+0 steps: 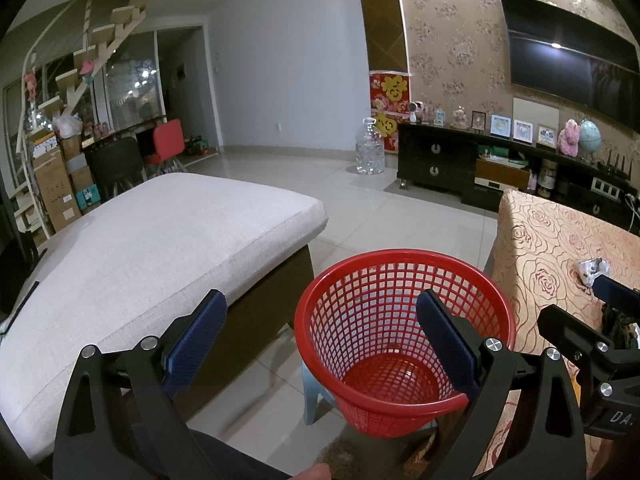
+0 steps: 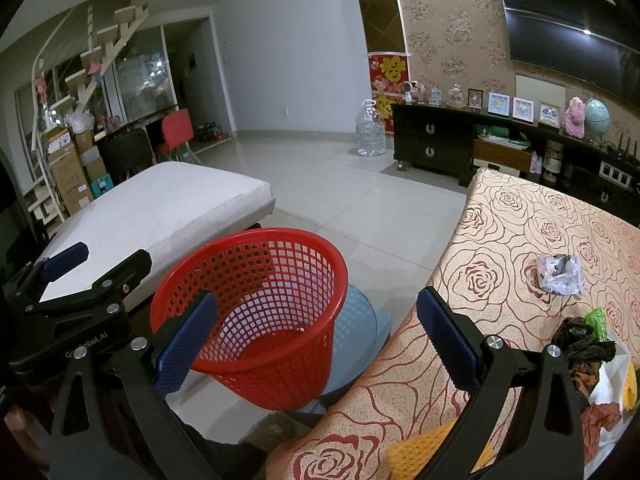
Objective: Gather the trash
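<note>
A red mesh waste basket (image 1: 396, 336) stands empty on a light blue stool (image 2: 360, 328) beside the table; it also shows in the right wrist view (image 2: 264, 312). My left gripper (image 1: 320, 344) is open and empty, just above the basket's near rim. My right gripper (image 2: 316, 344) is open and empty over the table's left edge. A crumpled silver wrapper (image 2: 560, 274) lies on the rose-patterned tablecloth (image 2: 520, 232), also seen in the left wrist view (image 1: 592, 270). A heap of trash lies at the right edge: black crumpled plastic (image 2: 580, 340), a green piece (image 2: 596, 318) and white paper (image 2: 612, 376).
A grey cushioned ottoman (image 1: 152, 256) stands left of the basket. A dark TV cabinet (image 1: 440, 160) with photo frames runs along the far wall, with a large water jug (image 1: 370, 148) beside it. Chairs and boxes stand far left. A yellow cloth (image 2: 432, 448) lies on the table near me.
</note>
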Motion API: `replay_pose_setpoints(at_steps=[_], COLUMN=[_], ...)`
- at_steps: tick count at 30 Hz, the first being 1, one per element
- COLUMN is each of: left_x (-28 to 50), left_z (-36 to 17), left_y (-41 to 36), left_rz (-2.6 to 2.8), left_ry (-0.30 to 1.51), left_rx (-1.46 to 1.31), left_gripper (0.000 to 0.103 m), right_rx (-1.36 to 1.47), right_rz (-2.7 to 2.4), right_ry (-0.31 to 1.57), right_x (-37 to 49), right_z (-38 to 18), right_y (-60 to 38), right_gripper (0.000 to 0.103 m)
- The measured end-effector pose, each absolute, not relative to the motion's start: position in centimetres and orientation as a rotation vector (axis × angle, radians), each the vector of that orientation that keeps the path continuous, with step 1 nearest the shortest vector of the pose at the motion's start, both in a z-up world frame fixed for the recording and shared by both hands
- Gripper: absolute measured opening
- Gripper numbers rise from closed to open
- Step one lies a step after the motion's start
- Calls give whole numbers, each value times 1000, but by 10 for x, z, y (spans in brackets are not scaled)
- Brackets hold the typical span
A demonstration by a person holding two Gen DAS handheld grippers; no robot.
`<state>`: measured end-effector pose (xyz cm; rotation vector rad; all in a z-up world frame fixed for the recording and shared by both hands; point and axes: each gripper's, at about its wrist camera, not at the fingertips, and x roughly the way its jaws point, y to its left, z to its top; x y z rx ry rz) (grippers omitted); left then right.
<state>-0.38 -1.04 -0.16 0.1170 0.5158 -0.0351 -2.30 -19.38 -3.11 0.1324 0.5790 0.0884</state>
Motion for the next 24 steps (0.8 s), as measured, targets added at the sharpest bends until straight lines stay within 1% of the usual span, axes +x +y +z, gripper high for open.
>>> replay_pose_setpoints(at_steps=[24], left_x=[-1], left_z=[-6], left_y=[-9], left_rz=[-37], left_ry=[521], left_rx=[118], left_gripper=[92], right_rx=[127], right_rz=[87], right_ry=[582], right_x=[-23], right_z=[-37], right_y=[-195], right_gripper=[96])
